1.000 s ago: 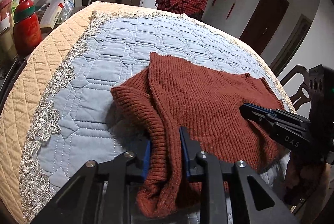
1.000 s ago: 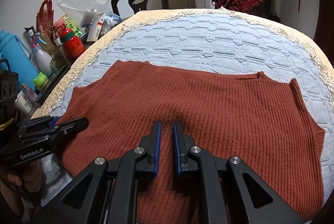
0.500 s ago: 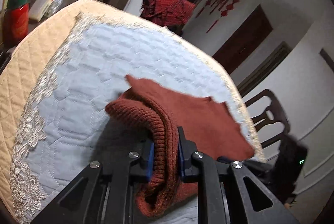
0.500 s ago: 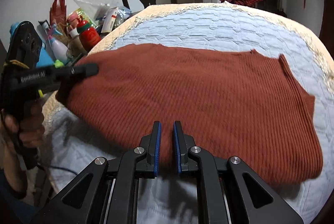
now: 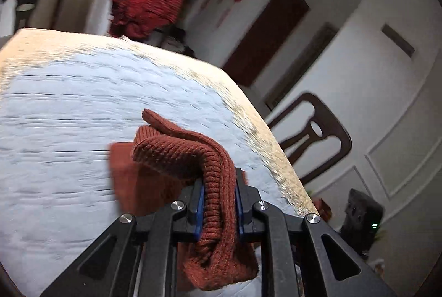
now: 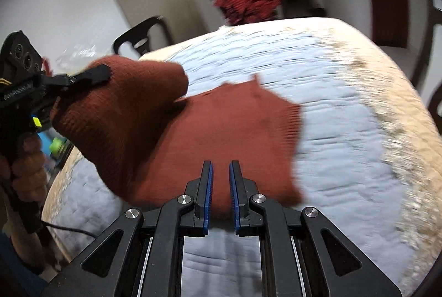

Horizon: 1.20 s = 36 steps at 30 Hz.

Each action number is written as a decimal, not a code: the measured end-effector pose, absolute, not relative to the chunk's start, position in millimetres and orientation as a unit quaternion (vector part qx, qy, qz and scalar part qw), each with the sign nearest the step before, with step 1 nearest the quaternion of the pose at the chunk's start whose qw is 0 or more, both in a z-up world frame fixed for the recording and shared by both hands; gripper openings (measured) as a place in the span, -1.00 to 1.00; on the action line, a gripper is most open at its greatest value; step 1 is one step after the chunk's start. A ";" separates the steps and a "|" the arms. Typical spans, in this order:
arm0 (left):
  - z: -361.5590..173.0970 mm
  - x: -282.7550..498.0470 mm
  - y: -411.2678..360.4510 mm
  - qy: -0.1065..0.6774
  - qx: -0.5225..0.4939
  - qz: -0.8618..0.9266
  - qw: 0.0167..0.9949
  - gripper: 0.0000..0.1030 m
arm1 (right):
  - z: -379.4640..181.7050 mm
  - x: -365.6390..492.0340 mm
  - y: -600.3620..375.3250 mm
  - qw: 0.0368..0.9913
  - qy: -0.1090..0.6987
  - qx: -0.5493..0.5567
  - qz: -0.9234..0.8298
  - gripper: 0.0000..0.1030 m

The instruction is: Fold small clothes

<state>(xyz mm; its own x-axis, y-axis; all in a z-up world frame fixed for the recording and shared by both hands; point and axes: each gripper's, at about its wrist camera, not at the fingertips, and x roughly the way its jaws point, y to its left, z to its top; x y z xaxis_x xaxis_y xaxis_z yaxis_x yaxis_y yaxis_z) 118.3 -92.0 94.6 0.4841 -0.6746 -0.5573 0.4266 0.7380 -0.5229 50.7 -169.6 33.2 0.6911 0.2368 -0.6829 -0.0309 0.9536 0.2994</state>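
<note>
— What differs from a second ago?

— The left gripper [image 5: 219, 210] has lifted the rust knit top [image 6: 221, 131]; a bunched ribbed edge stays clamped between its blue pads, the cloth now folding rightward across the quilted table cover [image 6: 345, 158].

— And the right gripper [image 6: 220, 194]?

— Its jaws stay narrow; the top's near edge seems pinched between them, though blur hides contact.

The left hand-held gripper [image 5: 219, 204] clamps a bunched fold of the rust-red knit garment [image 5: 190, 156] above the blue quilted table [image 5: 69, 109]. Beyond the table's far edge lies a red checked cloth [image 5: 143, 9]; a dark chair [image 5: 312, 136] stands right of it.
</note>
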 end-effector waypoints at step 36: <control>35.5 76.2 -102.5 0.404 0.007 -0.284 0.870 -0.02 | 8.4 49.7 -184.6 0.897 0.408 0.147 0.087 -1.00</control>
